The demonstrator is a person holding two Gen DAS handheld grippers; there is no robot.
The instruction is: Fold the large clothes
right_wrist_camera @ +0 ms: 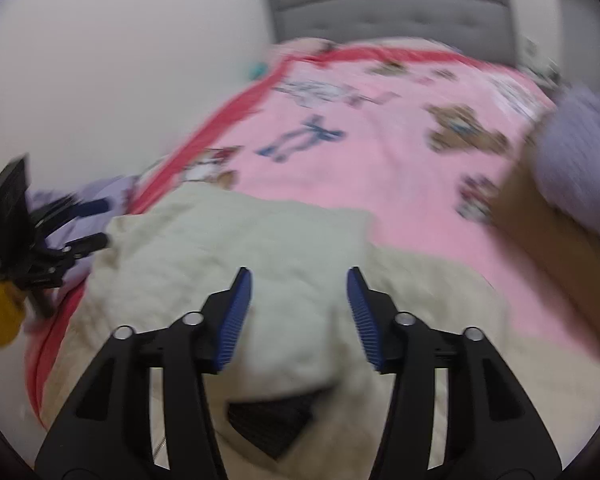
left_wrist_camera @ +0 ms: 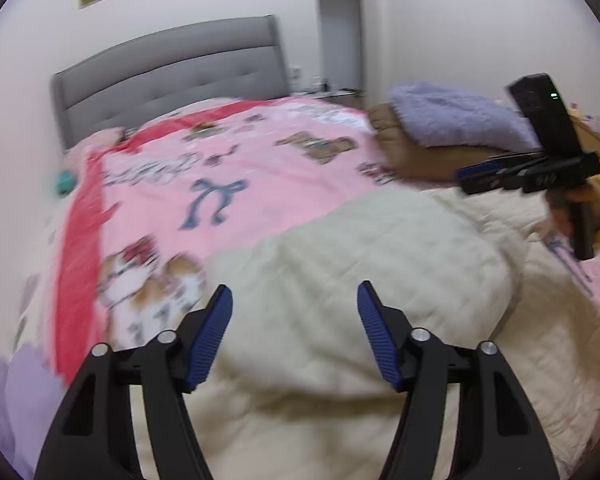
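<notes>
A cream quilted garment [left_wrist_camera: 360, 280] lies bunched at the near end of the bed; it also shows in the right wrist view [right_wrist_camera: 240, 240], with a dark ribbed part [right_wrist_camera: 272, 420] near the front. My left gripper [left_wrist_camera: 295, 296] is open and empty just above it. My right gripper [right_wrist_camera: 299, 280] is open and empty over the same garment. The right gripper also shows in the left wrist view [left_wrist_camera: 496, 174] at the right, held above the bed. The left gripper shows in the right wrist view [right_wrist_camera: 96, 222] at the left, open. Both views are blurred.
A pink printed blanket [left_wrist_camera: 240, 168] with a red border covers the bed. A grey padded headboard [left_wrist_camera: 168, 76] stands at the far end. A folded brown garment [left_wrist_camera: 404, 152] with a lilac fluffy one [left_wrist_camera: 452, 116] on top lies at the right. White walls surround the bed.
</notes>
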